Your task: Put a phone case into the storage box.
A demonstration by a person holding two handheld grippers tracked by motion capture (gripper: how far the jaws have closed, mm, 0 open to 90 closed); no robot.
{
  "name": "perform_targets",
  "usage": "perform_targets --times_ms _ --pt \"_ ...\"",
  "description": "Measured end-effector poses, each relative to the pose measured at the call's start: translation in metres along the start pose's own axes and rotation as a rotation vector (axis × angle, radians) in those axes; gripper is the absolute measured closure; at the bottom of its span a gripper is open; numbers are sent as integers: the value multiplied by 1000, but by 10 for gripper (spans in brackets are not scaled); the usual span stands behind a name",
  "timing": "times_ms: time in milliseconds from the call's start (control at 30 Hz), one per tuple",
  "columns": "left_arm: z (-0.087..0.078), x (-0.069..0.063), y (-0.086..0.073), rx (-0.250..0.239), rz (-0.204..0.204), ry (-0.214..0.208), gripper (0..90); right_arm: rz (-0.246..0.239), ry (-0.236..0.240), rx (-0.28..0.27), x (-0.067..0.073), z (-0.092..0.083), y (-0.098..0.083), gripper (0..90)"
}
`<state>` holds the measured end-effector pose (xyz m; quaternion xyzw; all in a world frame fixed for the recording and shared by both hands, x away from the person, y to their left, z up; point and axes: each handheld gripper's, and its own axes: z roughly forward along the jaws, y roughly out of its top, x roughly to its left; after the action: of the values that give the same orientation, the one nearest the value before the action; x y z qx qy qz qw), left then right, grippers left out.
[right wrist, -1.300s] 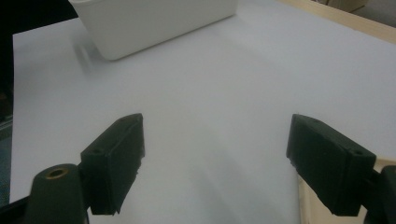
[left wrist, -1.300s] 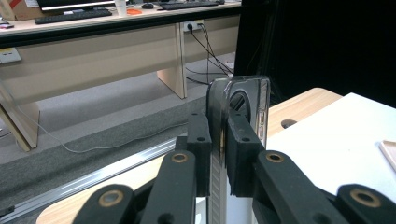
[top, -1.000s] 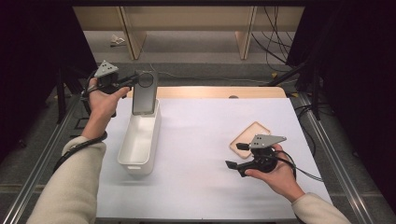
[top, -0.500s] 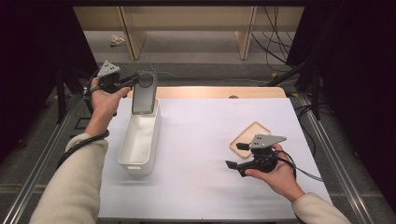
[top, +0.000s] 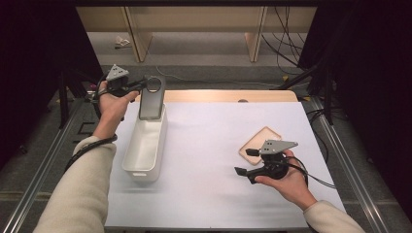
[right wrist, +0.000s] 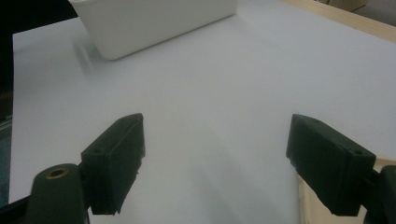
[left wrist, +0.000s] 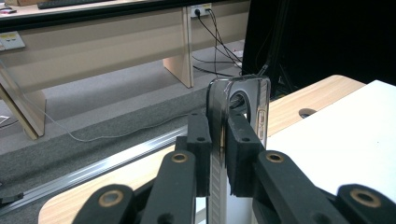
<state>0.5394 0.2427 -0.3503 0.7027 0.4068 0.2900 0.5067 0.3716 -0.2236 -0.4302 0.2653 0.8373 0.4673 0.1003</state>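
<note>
Above the far end of the white bin (top: pixel 145 145): clear phone case (top: pixel 151 98), upright, pinched by left hand-held gripper (top: pixel 142 85). Right hand-held gripper (top: pixel 245 161): spread, empty, over the bench (top: pixel 209 145).

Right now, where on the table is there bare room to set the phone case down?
The white sheet is bare between the white bin and the wooden tray, also along the near edge. The right gripper crowds the tray side.

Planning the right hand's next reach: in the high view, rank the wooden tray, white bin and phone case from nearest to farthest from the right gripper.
1. Wooden tray, just beyond the right gripper.
2. White bin, across the mat to the left.
3. Phone case, upright at the bin's far end, clamped in the left gripper.
</note>
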Motion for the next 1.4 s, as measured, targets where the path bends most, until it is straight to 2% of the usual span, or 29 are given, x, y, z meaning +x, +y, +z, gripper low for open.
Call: perform_targets --times_ms 267,433,900,1400 --pt "6 1 -5 8 -11 1 809 -1 1 -2 0 0 0 204" --pt "8 2 -10 29 -9 9 809 -2 2 -1 0 0 0 204" --pt "12 6 -19 36 -32 18 809 -2 4 -1 0 0 0 204" --pt "17 7 -27 59 -50 11 806 0 6 -3 0 0 0 204"
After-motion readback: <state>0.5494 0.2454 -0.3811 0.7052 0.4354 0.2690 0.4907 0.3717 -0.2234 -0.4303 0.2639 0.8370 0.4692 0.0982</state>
